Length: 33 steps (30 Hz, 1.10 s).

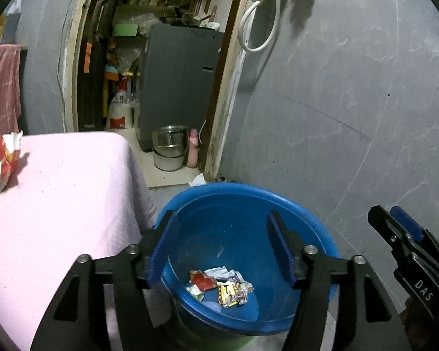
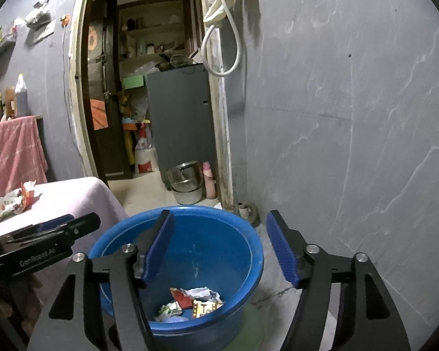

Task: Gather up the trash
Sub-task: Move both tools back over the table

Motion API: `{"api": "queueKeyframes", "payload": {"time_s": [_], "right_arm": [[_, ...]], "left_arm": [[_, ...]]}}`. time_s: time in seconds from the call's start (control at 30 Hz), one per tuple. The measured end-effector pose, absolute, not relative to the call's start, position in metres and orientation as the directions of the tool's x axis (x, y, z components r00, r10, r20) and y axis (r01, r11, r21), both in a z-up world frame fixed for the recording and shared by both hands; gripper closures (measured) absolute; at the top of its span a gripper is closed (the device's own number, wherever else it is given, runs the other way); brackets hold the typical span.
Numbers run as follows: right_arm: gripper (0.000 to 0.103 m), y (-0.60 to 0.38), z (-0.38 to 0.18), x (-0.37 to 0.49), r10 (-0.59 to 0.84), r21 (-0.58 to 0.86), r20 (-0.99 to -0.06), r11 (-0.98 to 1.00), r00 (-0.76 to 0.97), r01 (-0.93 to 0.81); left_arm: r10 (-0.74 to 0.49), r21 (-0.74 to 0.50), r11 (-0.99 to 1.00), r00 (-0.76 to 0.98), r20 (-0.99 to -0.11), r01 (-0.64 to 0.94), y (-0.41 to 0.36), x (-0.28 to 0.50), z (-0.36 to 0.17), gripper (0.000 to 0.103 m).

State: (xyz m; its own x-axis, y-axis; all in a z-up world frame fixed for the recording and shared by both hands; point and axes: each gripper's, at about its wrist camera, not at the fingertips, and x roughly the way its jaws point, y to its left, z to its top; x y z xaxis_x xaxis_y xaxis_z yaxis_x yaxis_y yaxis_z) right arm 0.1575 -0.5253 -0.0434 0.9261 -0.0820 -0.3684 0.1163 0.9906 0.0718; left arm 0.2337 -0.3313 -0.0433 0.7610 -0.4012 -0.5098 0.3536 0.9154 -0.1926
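A blue plastic tub (image 1: 325, 234) (image 2: 248, 242) stands on the floor beside a table. Several crumpled wrappers (image 1: 219, 286) (image 2: 193, 301) lie at its bottom. My left gripper (image 1: 222, 219) hangs open above the tub with nothing between its blue pads. My right gripper (image 2: 219, 218) is open over the tub's right rim, also empty; it shows at the right edge of the left wrist view (image 1: 395, 216). More crumpled wrappers (image 1: 3, 158) (image 2: 14, 200) lie on the pink tablecloth (image 1: 67, 204) (image 2: 73, 196) at the left.
A grey wall (image 1: 351, 102) rises right behind the tub. A doorway (image 1: 161, 73) opens beyond, with a steel bucket (image 1: 168, 149) (image 2: 185, 184), a pink bottle (image 1: 192, 149) and a grey cabinet (image 2: 178, 111) inside. A white hose (image 2: 222, 38) hangs on the wall.
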Motion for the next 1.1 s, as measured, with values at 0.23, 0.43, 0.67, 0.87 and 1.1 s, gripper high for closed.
{"api": "queueKeyframes", "payload": {"time_s": [0.23,0.43,0.67,0.87,1.1], "right_arm": [[0.021,-0.521,-0.031,0.150,-0.084,0.074,-0.339,0.991,0.937,0.116],[0.001,-0.509,-0.016,0.145,-0.075,0.089,-0.312,0.990,0.947,0.108],[0.000,-0.478,0.015,0.131,-0.047,0.093,-0.231,0.993,0.972,0.070],[0.000,-0.442,0.041,0.123,0.001,0.119,-0.154,0.993,0.988,0.017],[0.000,-0.385,0.056,0.121,0.091,0.161,-0.097,0.984,0.991,-0.074]], "left_arm": [[-0.401,-0.192,0.916,0.769,-0.498,0.353,-0.318,0.225,-0.021,0.024],[-0.388,-0.192,0.922,0.790,-0.475,0.337,-0.292,0.215,-0.002,0.013],[-0.366,-0.205,0.929,0.837,-0.407,0.307,-0.249,0.192,0.023,0.007],[-0.316,-0.190,0.946,0.882,-0.349,0.264,-0.199,0.172,0.049,0.007],[-0.220,-0.182,0.969,0.926,-0.306,0.170,-0.124,0.153,0.069,0.005]]}}
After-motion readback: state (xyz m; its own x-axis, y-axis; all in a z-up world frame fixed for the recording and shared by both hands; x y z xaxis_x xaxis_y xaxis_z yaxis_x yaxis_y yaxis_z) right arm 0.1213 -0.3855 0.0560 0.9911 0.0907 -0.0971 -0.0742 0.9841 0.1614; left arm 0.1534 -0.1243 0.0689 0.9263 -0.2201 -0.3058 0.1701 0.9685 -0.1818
